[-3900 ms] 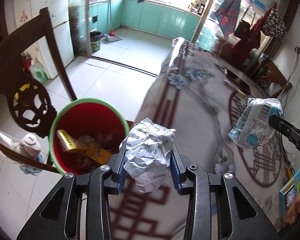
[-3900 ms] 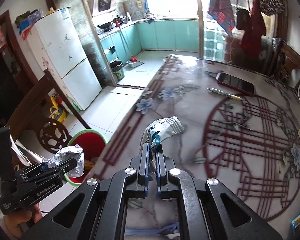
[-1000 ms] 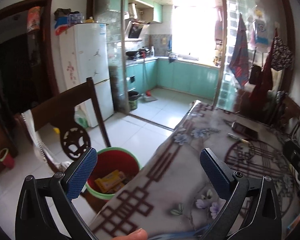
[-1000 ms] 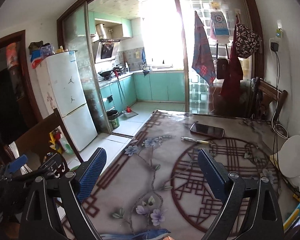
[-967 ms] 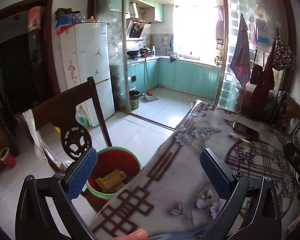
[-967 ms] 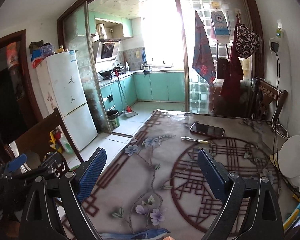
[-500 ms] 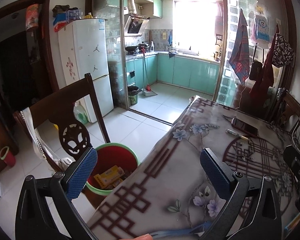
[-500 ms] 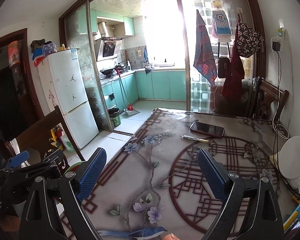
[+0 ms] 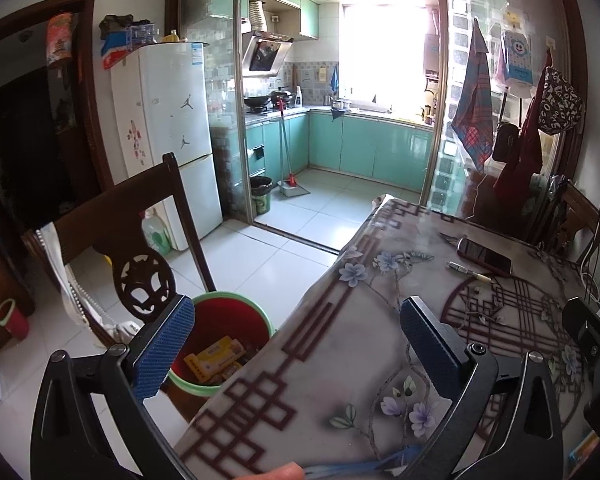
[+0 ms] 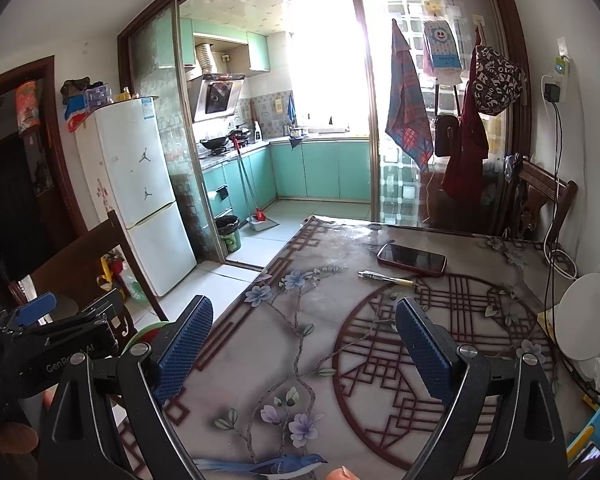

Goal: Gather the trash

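Hovering: left gripper (image 9: 296, 340), right gripper (image 10: 304, 344) (both wide, empty) | one bin (image 9: 236, 312) | one phone (image 10: 412, 259), one pen (image 10: 386, 279)

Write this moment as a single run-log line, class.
left gripper: open, empty | right gripper: open, empty | red bin: holds trash, beside table | phone, pen on table

The right tongs (image 10: 304, 344) stand wide apart with nothing between the blue pads (image 10: 186, 340), raised over the desk (image 10: 320, 360) and its flowered cloth. Toward the far edge of the desk lie a phone (image 10: 412, 259) and, just nearer, a pen (image 10: 386, 279). A white disc (image 10: 586, 316) stands at the right edge. The left tongs (image 10: 56, 340) show off the left edge, over a sliver of the red bin (image 10: 150, 335) on the floor.
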{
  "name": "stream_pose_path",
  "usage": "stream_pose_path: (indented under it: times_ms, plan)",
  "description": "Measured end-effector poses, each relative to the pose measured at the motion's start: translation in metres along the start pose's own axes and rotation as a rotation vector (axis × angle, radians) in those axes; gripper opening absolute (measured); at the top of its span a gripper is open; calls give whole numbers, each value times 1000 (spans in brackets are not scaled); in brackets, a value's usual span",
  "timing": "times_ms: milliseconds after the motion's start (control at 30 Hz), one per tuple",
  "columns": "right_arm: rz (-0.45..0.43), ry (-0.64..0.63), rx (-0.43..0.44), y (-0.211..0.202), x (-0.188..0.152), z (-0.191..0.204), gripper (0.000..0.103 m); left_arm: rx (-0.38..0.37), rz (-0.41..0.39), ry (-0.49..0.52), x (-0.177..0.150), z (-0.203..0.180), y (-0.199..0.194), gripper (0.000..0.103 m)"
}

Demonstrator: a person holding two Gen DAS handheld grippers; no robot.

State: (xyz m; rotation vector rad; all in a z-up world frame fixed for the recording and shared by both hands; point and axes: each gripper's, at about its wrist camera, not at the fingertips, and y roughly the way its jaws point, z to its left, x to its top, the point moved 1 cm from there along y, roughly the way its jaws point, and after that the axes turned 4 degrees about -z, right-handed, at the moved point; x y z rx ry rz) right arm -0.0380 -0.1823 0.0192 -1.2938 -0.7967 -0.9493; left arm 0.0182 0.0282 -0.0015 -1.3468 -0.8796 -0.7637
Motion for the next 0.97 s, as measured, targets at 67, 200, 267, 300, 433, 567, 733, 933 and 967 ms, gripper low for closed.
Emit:
stream_pose_path:
  times_ms: [67,200,267,300,433,567,733,933,967]
  plan:
    - [1,1,1,0,-1,0,93,-5,1,8,0,-2,0,103]
    - [2,6,-1,-1,0,-3,93,-7,-2,17,0,-6,-1,103]
    - [3,8,-2,-1,1,-4,93,-8,1,17,0,-6,0,103]
    - [4,9,-3,-1,0,-5,93,-8,3,15,0,-7,0,103]
    - [10,10,-3,0,1,-7,93,-7,12,12,0,-7,1,103]
    - [12,11,-3,1,1,-7,93,-11,11,17,0,-9,2,103]
    - [12,12,-3,1,1,-7,93,-19,9,21,0,-11,2,103]
    - [14,16,0,1,0,-8,93,-49,-5,44,1,-16,-1,103]
    - [14,17,0,2,0,-9,93,-49,-13,58,1,-18,-3,103]
